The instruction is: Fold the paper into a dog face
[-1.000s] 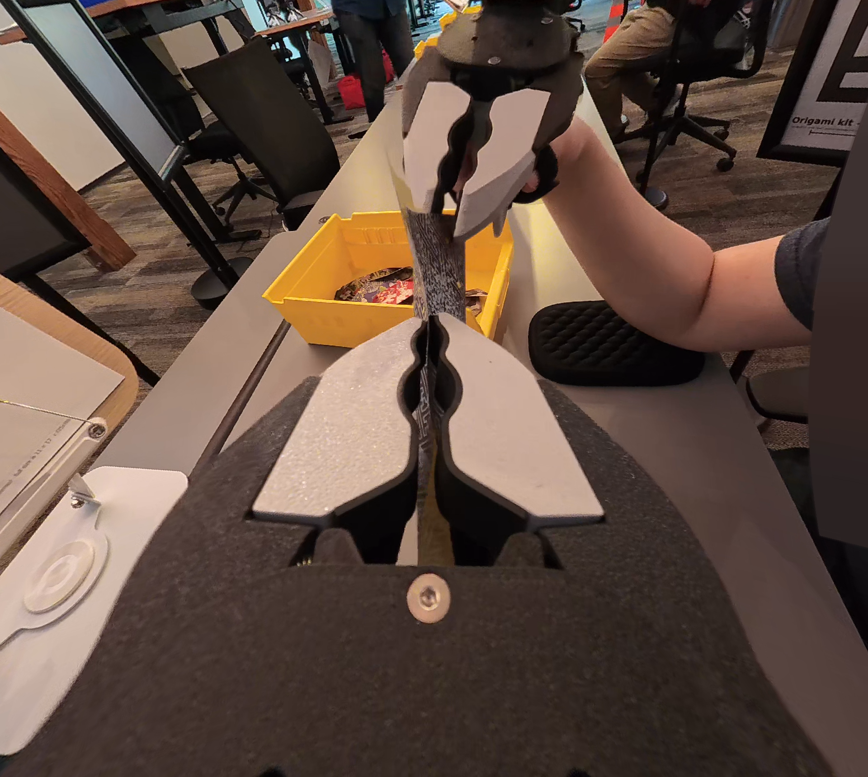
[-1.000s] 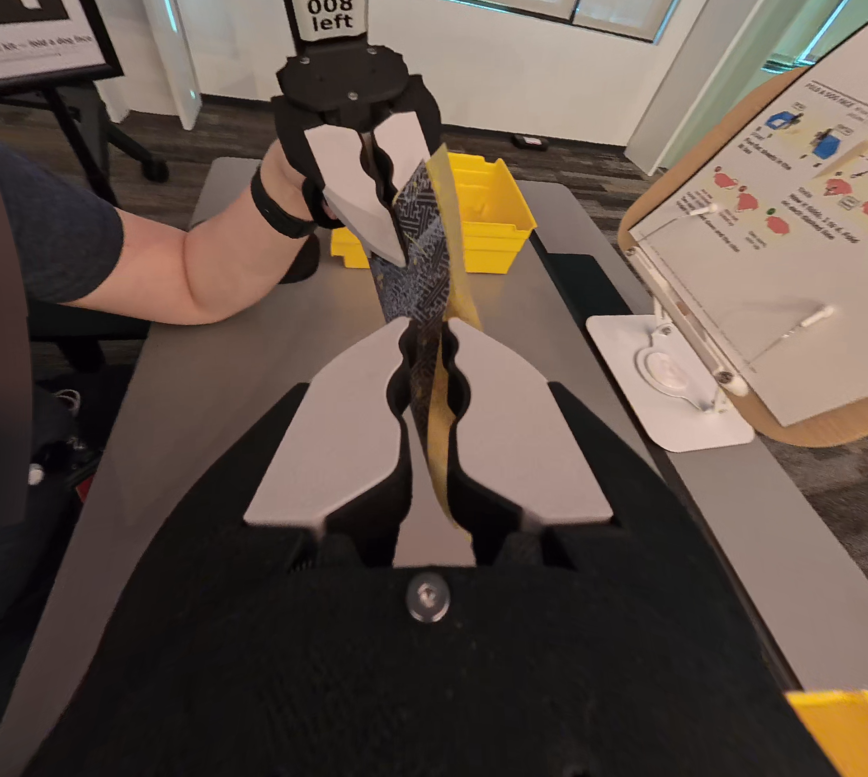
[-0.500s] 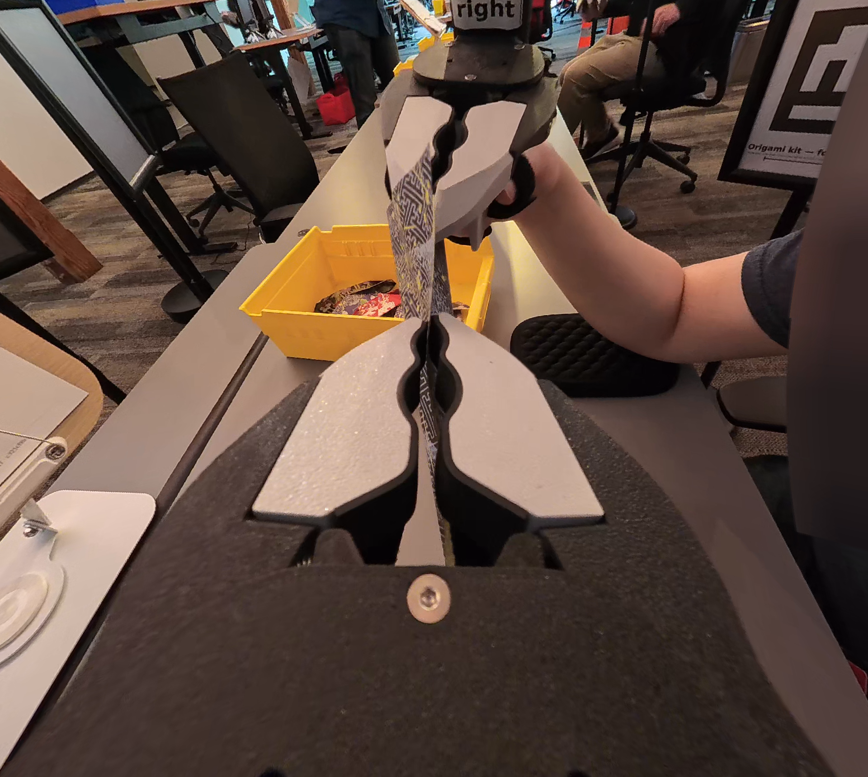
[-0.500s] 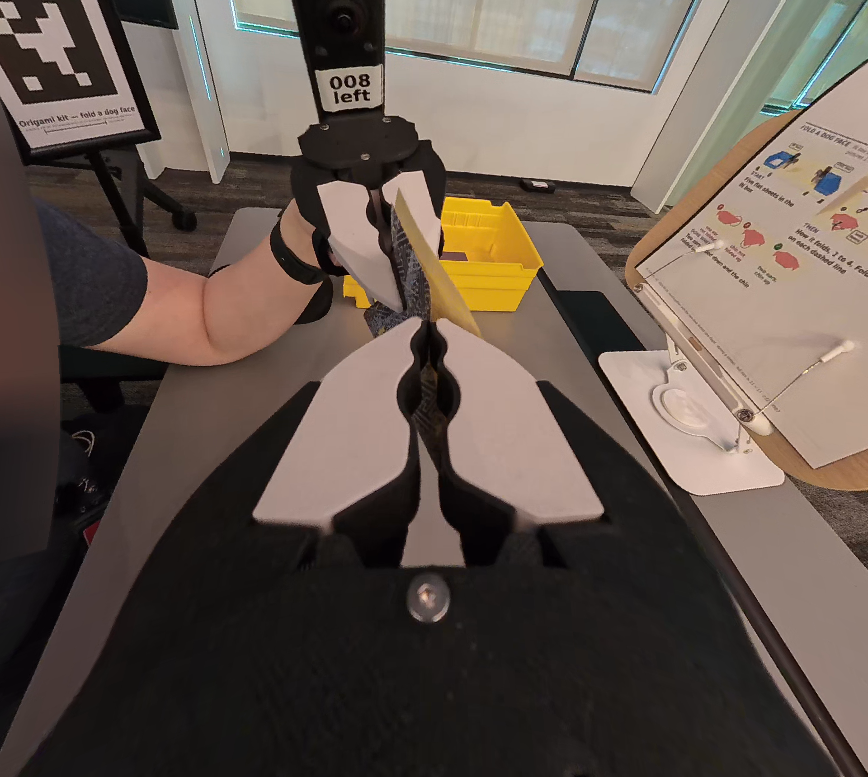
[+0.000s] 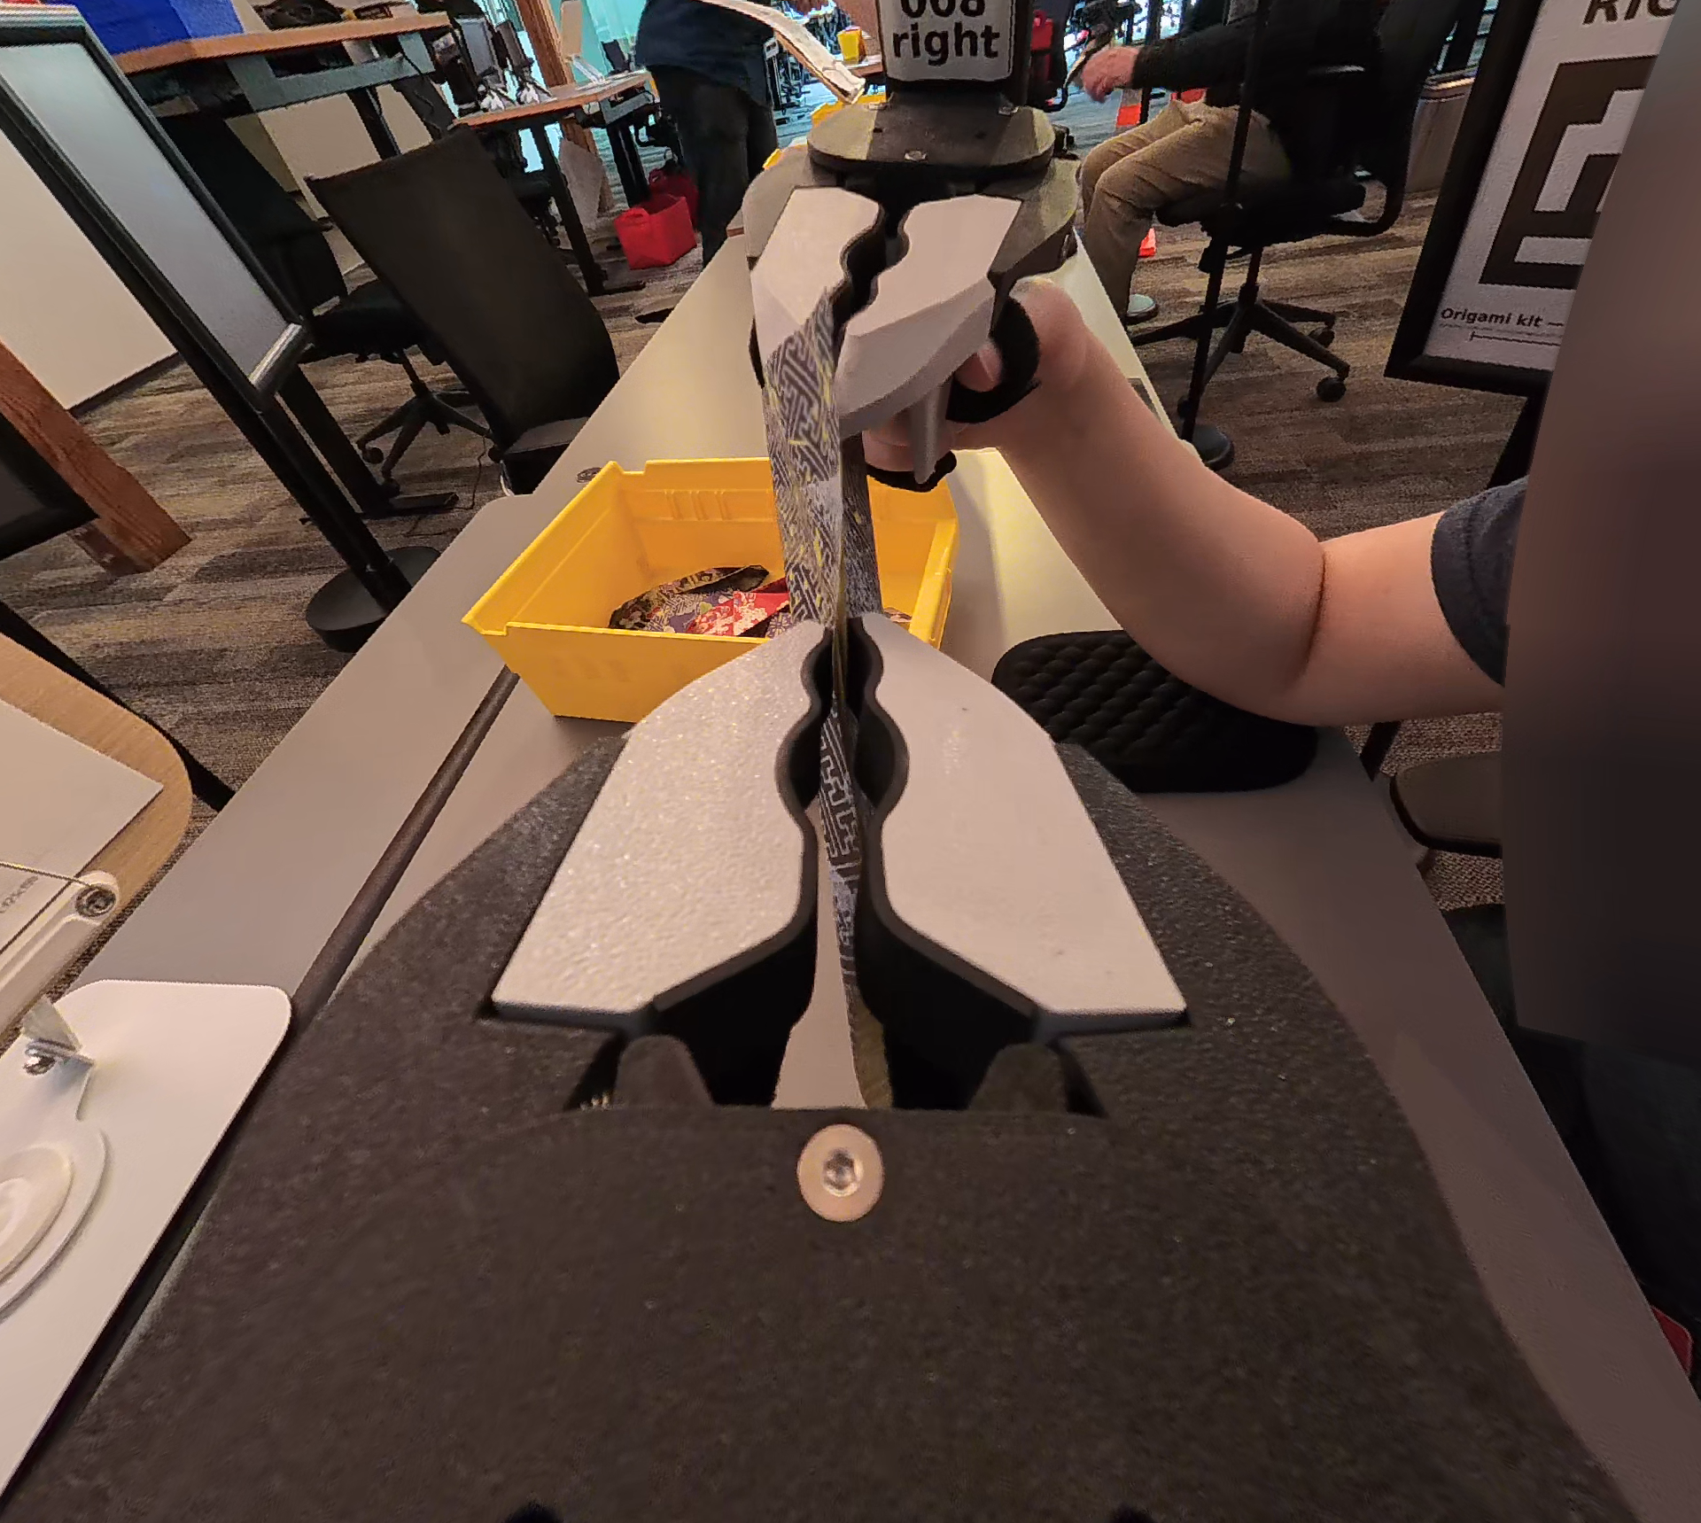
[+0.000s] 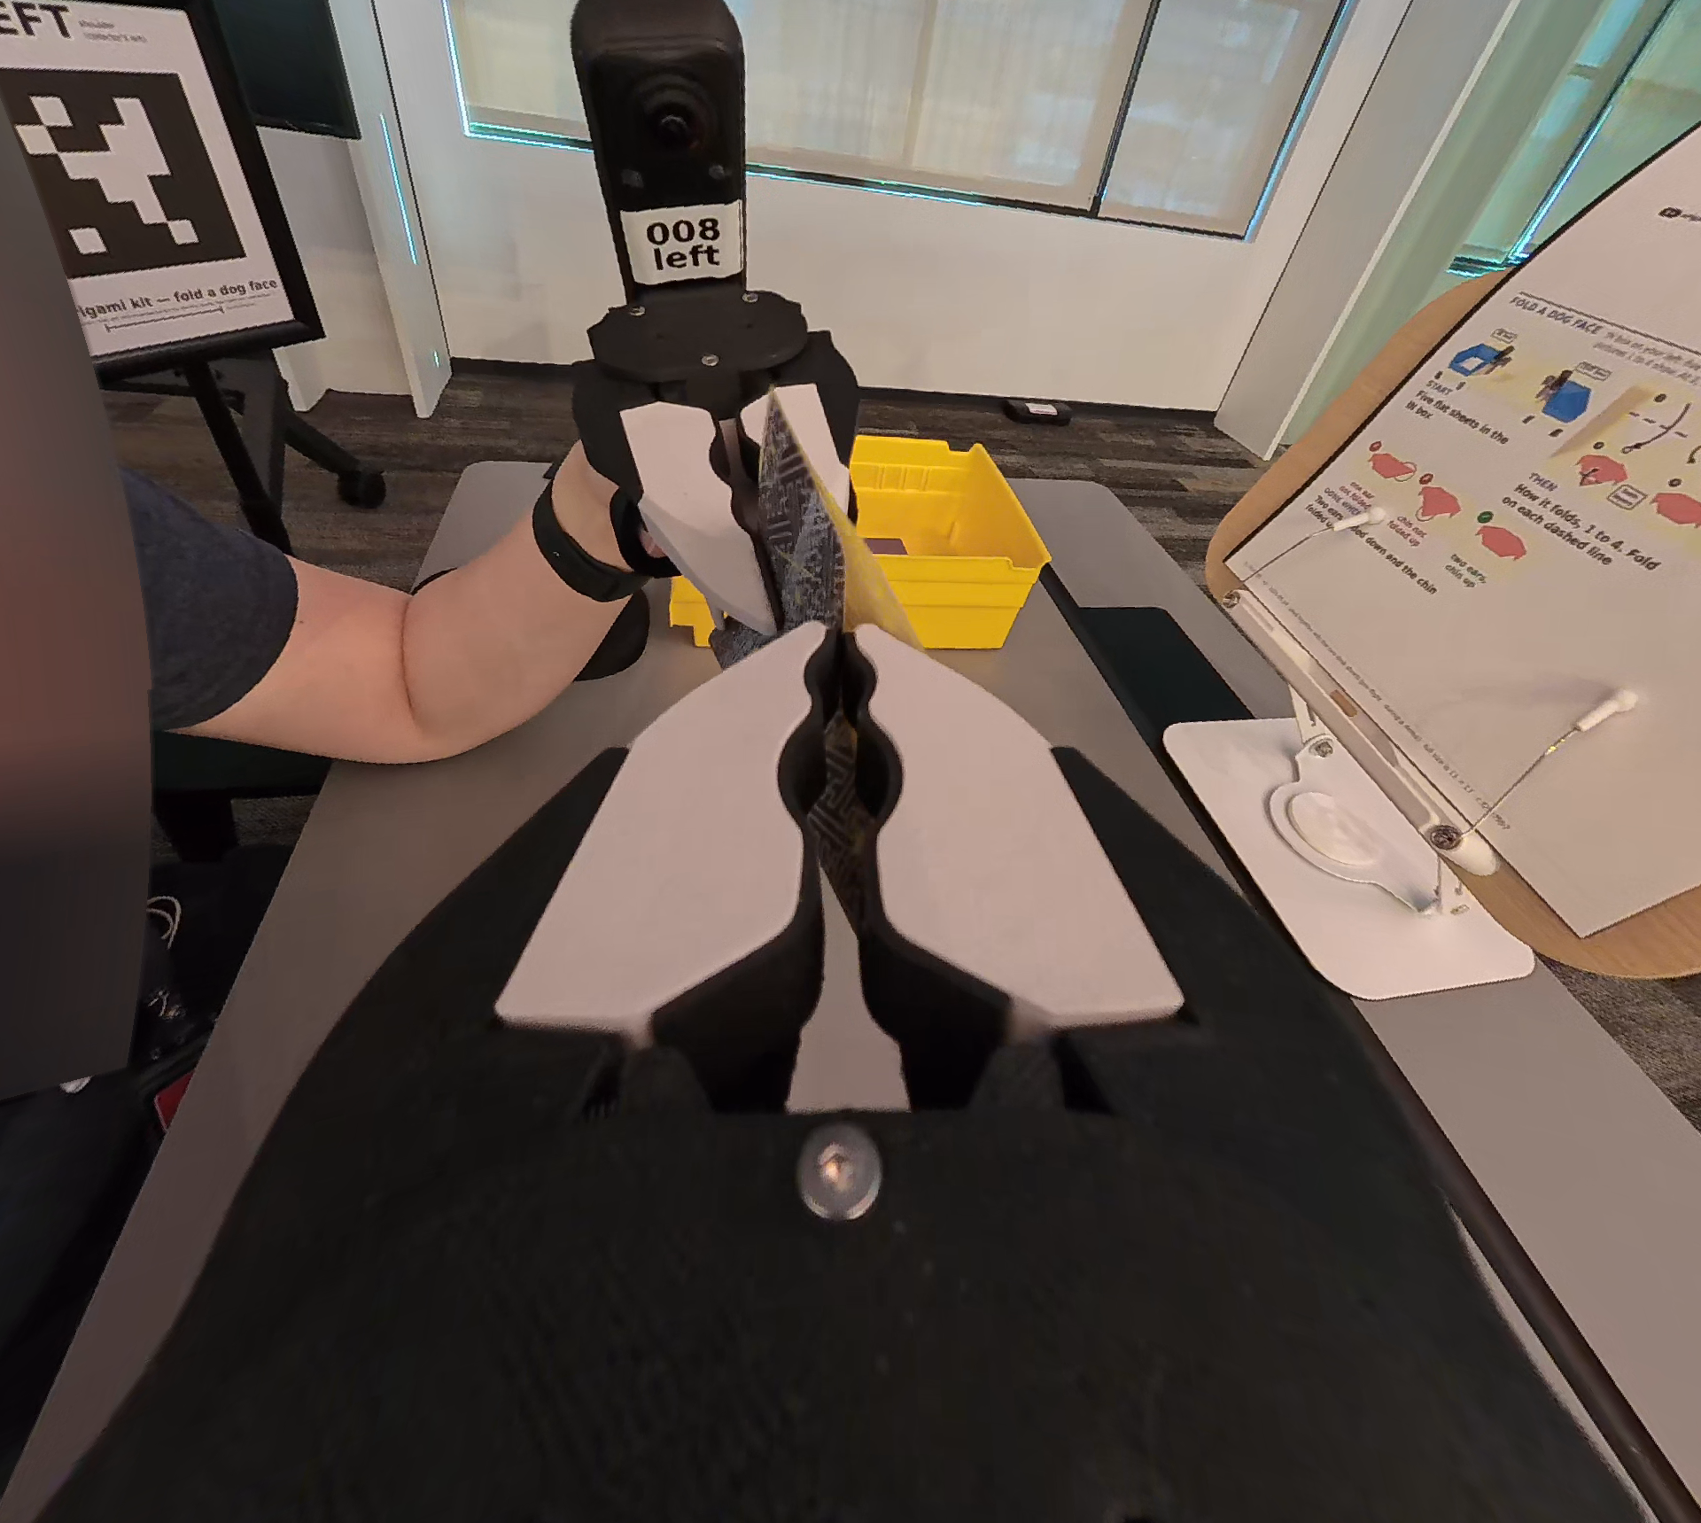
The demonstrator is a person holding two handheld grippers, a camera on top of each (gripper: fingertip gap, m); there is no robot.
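A sheet of dark blue patterned paper with a yellow back (image 5: pixel 810 485) hangs in the air between my two grippers, edge-on to both cameras. My left gripper (image 5: pixel 842 632) is shut on its near end. My right gripper (image 6: pixel 842 637) is shut on the other end. In the left wrist view the right gripper (image 5: pixel 833 411) faces me from above the yellow bin. In the right wrist view the left gripper (image 6: pixel 764 614) faces me and the paper (image 6: pixel 815 558) shows its yellow side on the right.
A yellow bin (image 5: pixel 589 641) with several folded coloured papers stands on the grey table (image 5: pixel 387 816); it also shows in the right wrist view (image 6: pixel 957 567). A black wrist pad (image 5: pixel 1151 715) lies under the person's forearm. An instruction board on a white stand (image 6: pixel 1362 862) is at the table's side. About 4 centimetres separates my left fingertips from my right.
Both grippers have risen and levelled while holding the paper. The paper has gone from curled with a wide yellow face to stretched straighter between them.
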